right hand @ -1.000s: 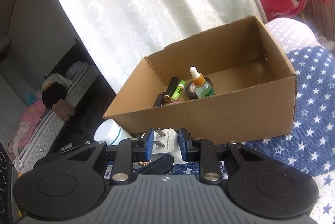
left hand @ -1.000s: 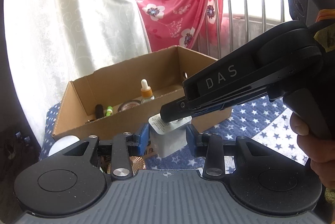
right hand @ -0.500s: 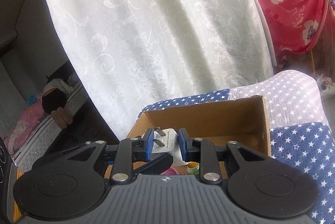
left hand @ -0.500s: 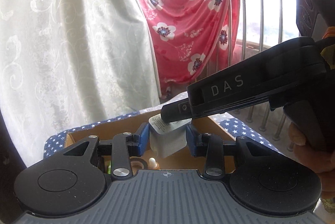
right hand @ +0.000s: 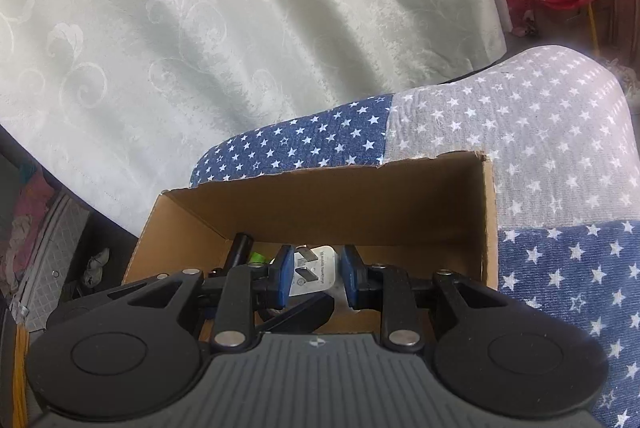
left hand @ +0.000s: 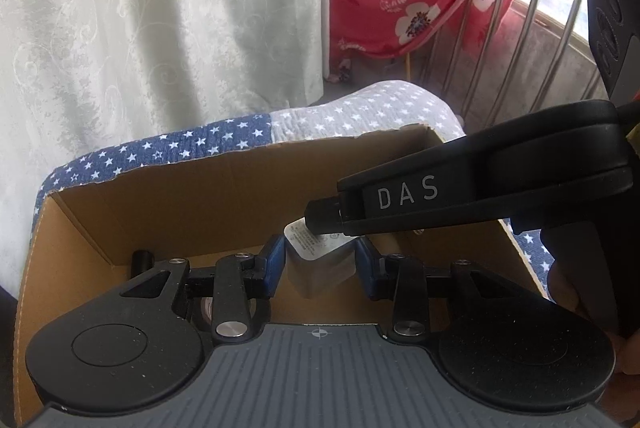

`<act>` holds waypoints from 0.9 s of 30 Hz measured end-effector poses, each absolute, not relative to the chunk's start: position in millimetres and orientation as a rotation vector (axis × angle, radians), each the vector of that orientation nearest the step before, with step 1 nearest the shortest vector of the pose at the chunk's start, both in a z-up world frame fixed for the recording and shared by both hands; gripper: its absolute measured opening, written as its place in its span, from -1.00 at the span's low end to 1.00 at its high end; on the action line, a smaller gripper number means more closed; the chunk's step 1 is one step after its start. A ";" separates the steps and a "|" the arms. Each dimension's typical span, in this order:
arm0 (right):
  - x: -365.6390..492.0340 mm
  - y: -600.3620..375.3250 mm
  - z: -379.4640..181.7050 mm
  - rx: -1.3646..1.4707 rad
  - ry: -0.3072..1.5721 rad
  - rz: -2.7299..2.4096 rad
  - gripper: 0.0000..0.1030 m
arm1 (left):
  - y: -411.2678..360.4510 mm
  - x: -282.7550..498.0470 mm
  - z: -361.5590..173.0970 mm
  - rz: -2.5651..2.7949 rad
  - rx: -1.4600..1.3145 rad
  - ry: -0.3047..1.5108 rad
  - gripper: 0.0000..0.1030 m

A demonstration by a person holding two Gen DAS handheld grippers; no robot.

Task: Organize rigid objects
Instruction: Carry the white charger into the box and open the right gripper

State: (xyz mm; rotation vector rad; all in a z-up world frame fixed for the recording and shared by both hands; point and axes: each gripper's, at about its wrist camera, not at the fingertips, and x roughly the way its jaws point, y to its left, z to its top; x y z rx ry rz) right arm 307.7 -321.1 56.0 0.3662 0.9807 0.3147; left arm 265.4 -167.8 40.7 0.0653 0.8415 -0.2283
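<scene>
Both grippers pinch one white plug (left hand: 320,264) over the cardboard box (left hand: 208,204). Left gripper (left hand: 320,268) squeezes its body with blue pads (left hand: 272,268). Right gripper (right hand: 314,274) squeezes the end with the metal pins. Inside the box, at 9 o'clock from the plug, lie a black tube (right hand: 240,248) and something green (right hand: 256,257).

Both grippers meet over the open brown cardboard box (left hand: 224,188)

The box sits on the star-printed blue and grey quilt (right hand: 540,148), with the pale embroidered curtain (right hand: 200,28) behind it. Above the box's inside, the left gripper (left hand: 320,266) and right gripper (right hand: 314,276) both clamp the white plastic wall charger (left hand: 320,260); a black cylinder (right hand: 240,248) lies inside at the box's left.
</scene>
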 end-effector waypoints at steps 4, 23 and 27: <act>317.1 -316.6 45.7 0.339 1.009 0.316 -0.45 | -166.2 272.7 34.4 -0.213 0.069 0.902 -0.27; 330.8 -304.3 38.8 0.306 1.019 0.309 -0.47 | -162.8 272.9 34.9 -0.215 0.049 0.972 -0.18; 317.0 -308.6 55.9 0.311 0.969 0.303 -0.45 | -157.3 262.1 43.6 -0.235 0.031 0.946 -0.13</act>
